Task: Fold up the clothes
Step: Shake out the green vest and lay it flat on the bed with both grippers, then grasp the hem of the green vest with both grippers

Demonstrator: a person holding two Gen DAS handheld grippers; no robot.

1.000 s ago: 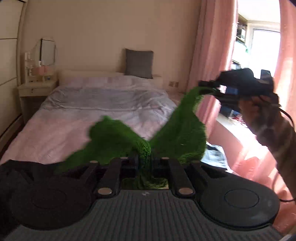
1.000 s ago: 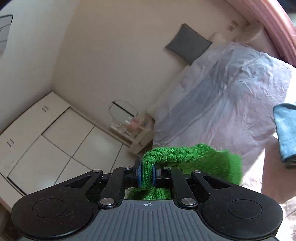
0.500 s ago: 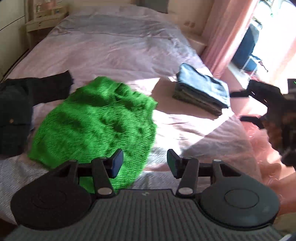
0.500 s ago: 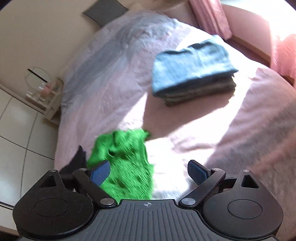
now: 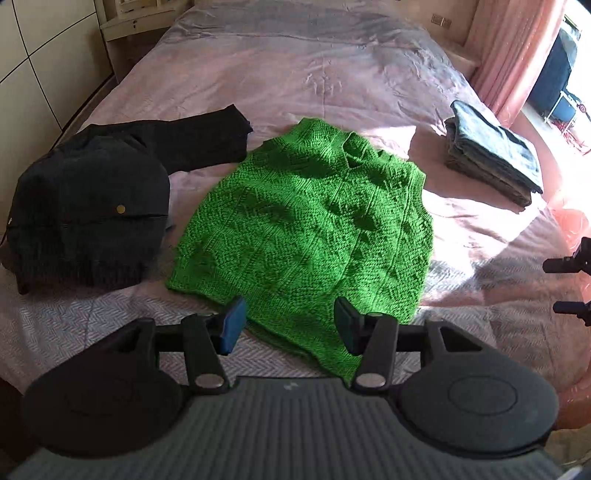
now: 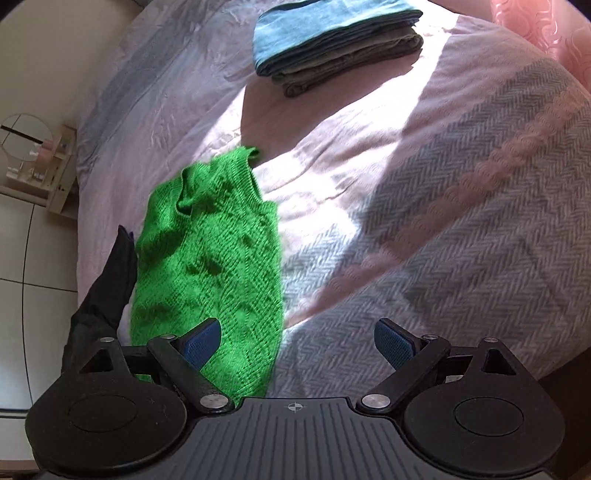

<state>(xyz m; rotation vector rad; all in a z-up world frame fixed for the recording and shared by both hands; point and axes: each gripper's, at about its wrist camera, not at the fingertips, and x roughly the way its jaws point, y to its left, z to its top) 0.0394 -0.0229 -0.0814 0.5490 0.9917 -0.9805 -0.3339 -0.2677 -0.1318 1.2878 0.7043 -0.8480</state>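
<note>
A green knitted vest lies spread flat on the pink bed, neck hole at the far end; it also shows in the right wrist view. My left gripper is open and empty, just above the vest's near hem. My right gripper is wide open and empty, over the bedspread at the vest's right edge; its fingertips show at the right edge of the left wrist view.
A dark jacket lies crumpled to the left of the vest. A stack of folded blue and grey clothes sits at the right side of the bed. A bedside table and pink curtains flank the bed.
One second ago both grippers were shut on the green vest and held it up in the air. They let it go, and it now lies flat on the bed.
</note>
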